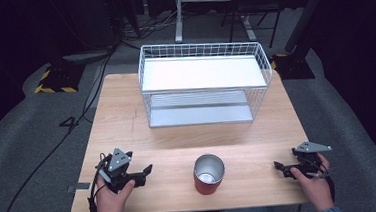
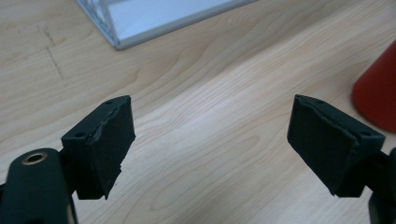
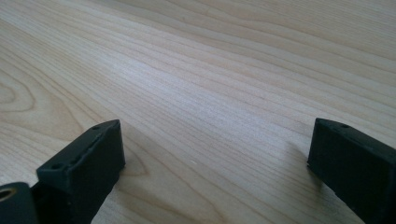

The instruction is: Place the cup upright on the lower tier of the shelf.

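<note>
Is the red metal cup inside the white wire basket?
No, the red metal cup stands on the wooden table, in front of the white wire basket and apart from it.

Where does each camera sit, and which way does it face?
High view: sits above the person's side and looks forward and down on the table, wire rack and red cup. The left hand with the left gripper and the right hand with the right gripper show at the bottom.
Left gripper view: rides on the left gripper and looks along its open jaws over the tabletop towards the rack corner, with the cup at the right edge.
Right gripper view: rides on the right gripper and looks low along its open jaws at bare wood.
Shared: the high and left gripper views both show the cup and rack.
</note>
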Demonstrator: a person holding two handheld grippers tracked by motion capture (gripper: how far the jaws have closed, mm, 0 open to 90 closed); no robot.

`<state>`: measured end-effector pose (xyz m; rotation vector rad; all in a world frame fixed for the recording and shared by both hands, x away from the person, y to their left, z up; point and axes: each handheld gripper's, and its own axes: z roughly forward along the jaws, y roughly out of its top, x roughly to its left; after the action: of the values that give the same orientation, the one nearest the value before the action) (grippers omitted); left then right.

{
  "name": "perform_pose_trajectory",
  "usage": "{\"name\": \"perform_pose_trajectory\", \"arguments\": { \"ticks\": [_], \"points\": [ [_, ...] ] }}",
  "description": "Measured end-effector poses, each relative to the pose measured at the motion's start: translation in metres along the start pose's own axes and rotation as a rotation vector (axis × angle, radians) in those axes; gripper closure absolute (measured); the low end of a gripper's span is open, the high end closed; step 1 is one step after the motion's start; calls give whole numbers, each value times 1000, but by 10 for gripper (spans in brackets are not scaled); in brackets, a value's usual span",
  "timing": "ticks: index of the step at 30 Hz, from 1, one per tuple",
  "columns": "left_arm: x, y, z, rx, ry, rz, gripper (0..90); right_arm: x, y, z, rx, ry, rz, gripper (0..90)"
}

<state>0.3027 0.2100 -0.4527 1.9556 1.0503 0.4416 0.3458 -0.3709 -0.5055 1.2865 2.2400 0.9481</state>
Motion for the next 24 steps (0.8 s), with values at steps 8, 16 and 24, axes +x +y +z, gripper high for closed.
{"name": "perform_pose_trajectory", "arguments": {
  "ticks": [8,16,24],
  "points": [
    [-23,11,-11,-30,-20,51,156,0,0,0,0,0,0,38],
    [-47,18,-19,-56,-55,91,156,0,0,0,0,0,0,38],
    [-80,19,-15,-59,-139,135,156,0,0,0,0,0,0,38]
  ]
}}
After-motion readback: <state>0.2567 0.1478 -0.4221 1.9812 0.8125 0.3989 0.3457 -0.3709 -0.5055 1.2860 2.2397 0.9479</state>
